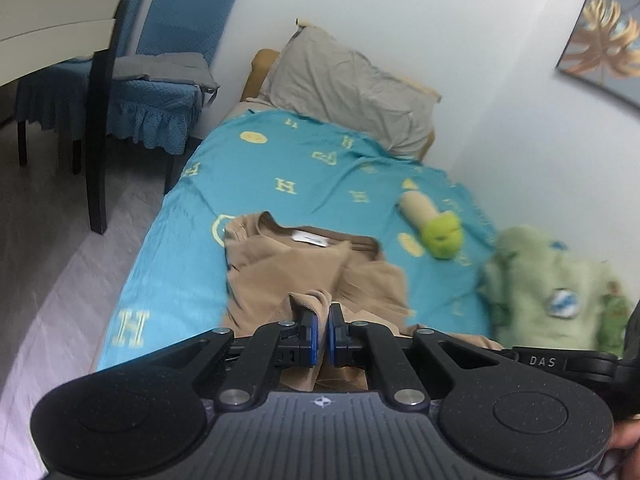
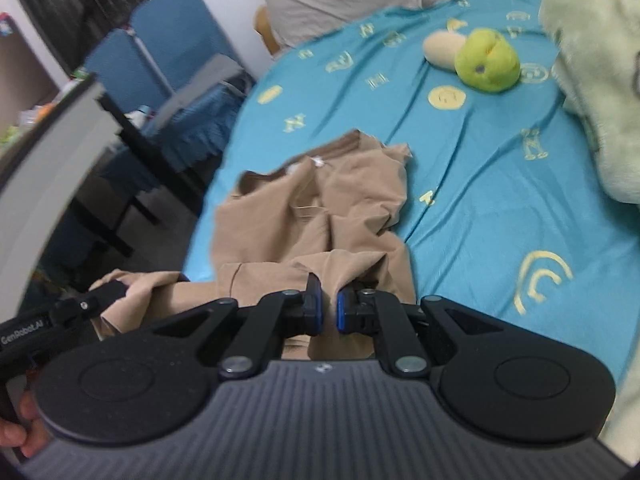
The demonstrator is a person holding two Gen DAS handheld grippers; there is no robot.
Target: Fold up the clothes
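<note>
Both the left tool [image 1: 323,330] and right tool [image 2: 329,310] pinch the crumpled tan cotton T-shirt [image 1: 304,268], collar toward the grey pillow [image 1: 352,88].

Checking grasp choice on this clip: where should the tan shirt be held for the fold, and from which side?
By its near hem, from the bed's near edge. The tan shirt lies collar away, so the hem faces both grippers; the left gripper and right gripper already pinch it there, jaws shut on cloth.
</note>
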